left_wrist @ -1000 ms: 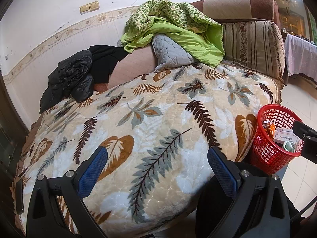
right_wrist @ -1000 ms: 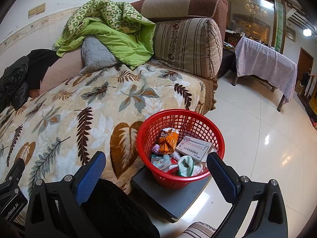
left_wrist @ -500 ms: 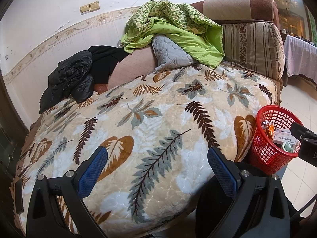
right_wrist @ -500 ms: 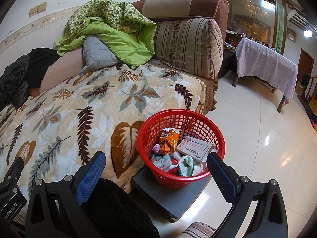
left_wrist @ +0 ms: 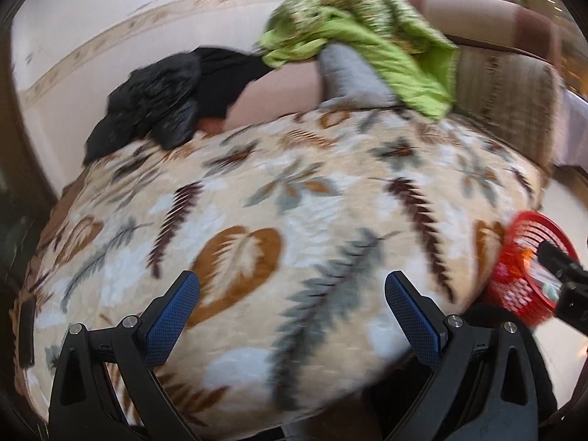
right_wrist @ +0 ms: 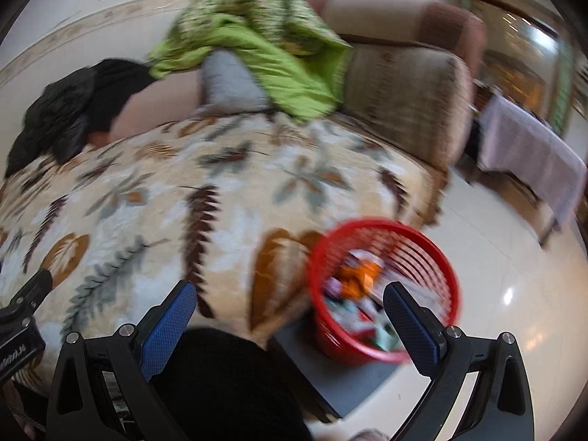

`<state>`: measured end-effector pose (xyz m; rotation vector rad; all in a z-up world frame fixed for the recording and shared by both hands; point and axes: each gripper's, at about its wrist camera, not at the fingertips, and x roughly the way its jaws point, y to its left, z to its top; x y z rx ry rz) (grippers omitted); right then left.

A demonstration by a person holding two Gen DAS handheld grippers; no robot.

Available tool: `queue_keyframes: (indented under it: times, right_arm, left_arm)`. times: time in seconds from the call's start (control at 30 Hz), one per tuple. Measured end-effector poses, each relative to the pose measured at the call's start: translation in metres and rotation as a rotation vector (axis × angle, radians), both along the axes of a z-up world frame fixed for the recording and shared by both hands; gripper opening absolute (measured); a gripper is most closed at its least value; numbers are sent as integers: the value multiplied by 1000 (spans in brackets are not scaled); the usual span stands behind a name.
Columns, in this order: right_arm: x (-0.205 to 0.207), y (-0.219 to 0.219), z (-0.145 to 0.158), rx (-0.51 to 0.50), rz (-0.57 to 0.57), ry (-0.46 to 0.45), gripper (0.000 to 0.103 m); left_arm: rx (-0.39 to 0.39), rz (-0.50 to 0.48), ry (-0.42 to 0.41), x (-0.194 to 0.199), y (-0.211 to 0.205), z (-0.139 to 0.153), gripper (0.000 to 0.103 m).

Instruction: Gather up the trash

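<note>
A red mesh basket (right_wrist: 422,242) stands on a dark flat slab (right_wrist: 352,382) on the floor beside the sofa, holding several pieces of trash (right_wrist: 358,275), among them an orange wrapper. My right gripper (right_wrist: 290,303) hangs open just in front of the basket, nothing between its blue pads. In the left wrist view the same basket (left_wrist: 514,290) shows at the right edge. My left gripper (left_wrist: 292,294) is open and empty over the leaf-patterned blanket (left_wrist: 294,202). No loose trash shows on the blanket. Both views are motion-blurred.
A green quilt (right_wrist: 264,36) and grey pillow (right_wrist: 228,81) lie at the sofa back, a black jacket (left_wrist: 154,99) to their left. A striped sofa arm (right_wrist: 411,103) rises behind the basket. A cloth-covered table (right_wrist: 533,154) stands on the glossy tile floor (right_wrist: 496,275). A person's dark-clad knee (right_wrist: 228,382) is below.
Both cameras have swung left, turning sharp views blurred. The basket has slid rightward in each view. Both grippers remain open and empty.
</note>
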<state>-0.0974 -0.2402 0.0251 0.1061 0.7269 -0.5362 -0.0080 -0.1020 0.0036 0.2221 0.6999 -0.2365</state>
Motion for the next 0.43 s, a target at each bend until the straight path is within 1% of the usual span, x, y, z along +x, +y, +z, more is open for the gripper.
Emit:
queue_keyframes:
  times: [0.07, 0.13, 0.17, 0.23, 0.3, 0.33, 0.37, 0.43]
  right_arm:
    - [26, 13, 2, -10, 65, -16, 103]
    - [68, 27, -3, 10, 138, 11, 103]
    - [88, 34, -9, 24, 155, 28, 103]
    - [131, 48, -27, 47, 186, 64, 103]
    - [173, 62, -52, 33, 203, 128, 103]
    - [189, 67, -61, 37, 215, 153, 103]
    - [212, 70, -76, 55, 235, 195, 103]
    - [249, 74, -98, 67, 244, 269, 102]
  left_arm:
    - [11, 75, 27, 21, 18, -8, 100]
    - [22, 144, 68, 43, 39, -19, 100]
    - [23, 178, 93, 54, 48, -25, 100]
    - [-3, 263, 168, 80, 75, -41, 100]
    - [-49, 326, 215, 102, 95, -54, 100]
    - [-55, 359, 217, 114, 103, -60, 100]
    - [-35, 386, 214, 126, 105, -64, 100]
    - [-7, 399, 192, 149, 105, -70, 100]
